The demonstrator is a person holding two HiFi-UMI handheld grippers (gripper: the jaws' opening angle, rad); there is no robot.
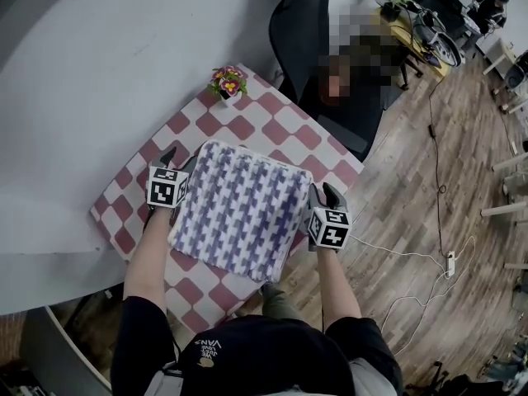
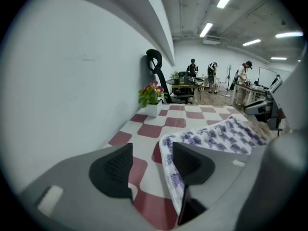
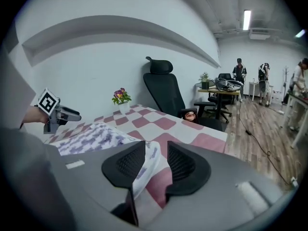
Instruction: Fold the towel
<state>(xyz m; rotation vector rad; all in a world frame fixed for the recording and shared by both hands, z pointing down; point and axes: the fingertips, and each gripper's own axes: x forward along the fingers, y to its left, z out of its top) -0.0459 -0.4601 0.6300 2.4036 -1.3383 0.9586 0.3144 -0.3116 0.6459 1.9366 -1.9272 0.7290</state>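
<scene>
The towel [image 1: 239, 209], white with a purple pattern, lies folded flat on the red-and-white checked table [image 1: 272, 118]. My left gripper [image 1: 180, 162] rests at the towel's left edge. In the left gripper view this gripper [image 2: 152, 148] is open; the towel [image 2: 216, 136] runs along the outside of the right jaw, and only tablecloth shows in the gap. My right gripper [image 1: 323, 192] sits at the towel's right edge. In the right gripper view that gripper [image 3: 156, 148] stands open, with the towel [image 3: 91, 136] hem lying loosely in the gap against the left jaw.
A small flower pot [image 1: 228, 83] stands at the table's far corner. A black office chair [image 1: 301, 23] is behind the table by the wall. Wooden floor with a white cable [image 1: 412, 254] lies to the right. People and desks are far across the room [image 2: 211, 78].
</scene>
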